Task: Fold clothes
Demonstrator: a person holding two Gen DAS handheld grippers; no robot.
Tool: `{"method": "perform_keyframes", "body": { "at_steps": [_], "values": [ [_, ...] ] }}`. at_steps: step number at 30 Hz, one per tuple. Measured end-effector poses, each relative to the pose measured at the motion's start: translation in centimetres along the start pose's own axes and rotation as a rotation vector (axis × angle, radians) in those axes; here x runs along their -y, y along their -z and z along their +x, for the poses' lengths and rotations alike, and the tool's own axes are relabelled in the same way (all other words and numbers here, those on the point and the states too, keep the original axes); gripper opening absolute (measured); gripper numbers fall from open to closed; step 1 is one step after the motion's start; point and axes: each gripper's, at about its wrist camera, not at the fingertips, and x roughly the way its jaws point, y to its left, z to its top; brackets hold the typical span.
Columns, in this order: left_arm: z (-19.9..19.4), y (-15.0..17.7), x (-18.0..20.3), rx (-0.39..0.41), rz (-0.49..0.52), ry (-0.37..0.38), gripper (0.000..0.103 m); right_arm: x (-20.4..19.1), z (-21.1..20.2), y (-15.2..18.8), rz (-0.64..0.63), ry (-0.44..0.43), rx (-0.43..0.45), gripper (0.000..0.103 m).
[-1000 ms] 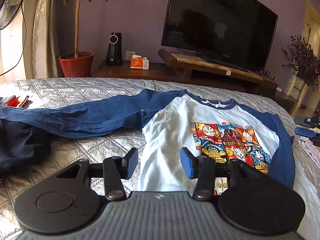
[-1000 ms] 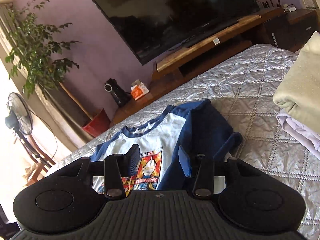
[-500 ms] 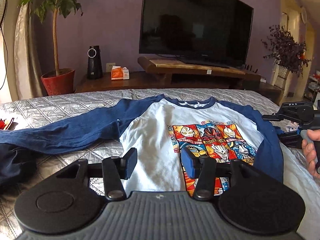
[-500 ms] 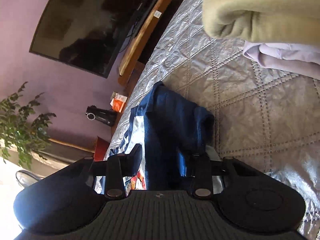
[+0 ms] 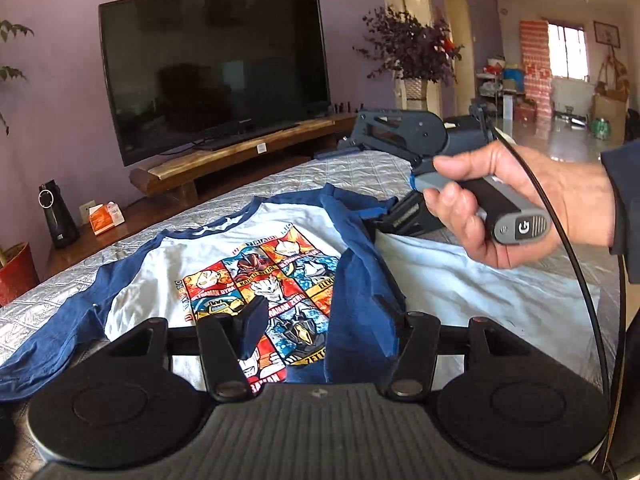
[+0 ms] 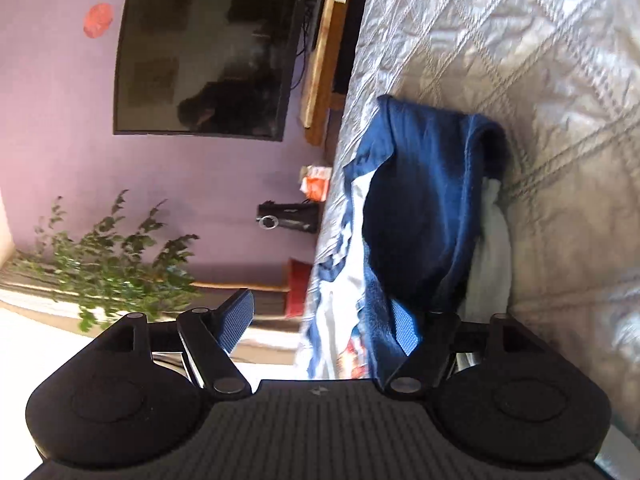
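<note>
Bed [image 5: 360, 168]: a quilted silver cover serves as the folding surface, giving room to spread a garment flat.

Shirt [image 5: 224, 256]: white body with a cartoon print and blue sleeves, lying face up across the bed. Its left sleeve [image 5: 52, 332] stretches out flat toward the side, while the right sleeve [image 5: 360, 300] lies turned inward over the edge of the print, and the white back of the body [image 5: 480, 280] shows beside it, as a side fold would leave it. In the right wrist view the same blue sleeve [image 6: 424, 208] humps over the white edge.

Right gripper [image 6: 324, 320]: rolled sideways and held by a hand [image 5: 516, 204]; its fingers stand apart, with blue cloth lying between them but not pinched, a pose that would suit either letting go or reaching in.

Left gripper [image 5: 324, 320]: hovers low over the shirt hem, fingers spread wide, gripping nothing; the sleeve hides its right pad.
</note>
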Motion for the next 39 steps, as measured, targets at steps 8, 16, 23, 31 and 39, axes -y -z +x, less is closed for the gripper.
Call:
{"method": "perform_keyframes", "body": {
  "at_steps": [8,16,23,31,39],
  "values": [
    [1.2,0.1,2.3,-0.123,0.108,-0.073,0.051,-1.0,1.2,-0.8,-0.033,-0.114,-0.068,0.084],
    [2.1,-0.6,0.2,-0.226,0.066,-0.216,0.05,-3.4,1.8,0.3,-0.168,-0.122,-0.203,0.089],
    [1.9,-2.8,1.5,-0.18,0.07,-0.107,0.056,-6.0,-0.5,0.5,-0.414,0.196,-0.086,0.09],
    [6.0,-2.8,2.1,-0.285,0.018,-0.061,0.064,-3.1,-2.5,-1.7,-0.16,-0.042,0.012,0.091],
    [4.9,-3.4,-1.4,-0.258,-0.155,-0.168,0.058,-3.3,-0.2,-0.9,-0.178,-0.097,-0.164,0.093]
  ]
}}
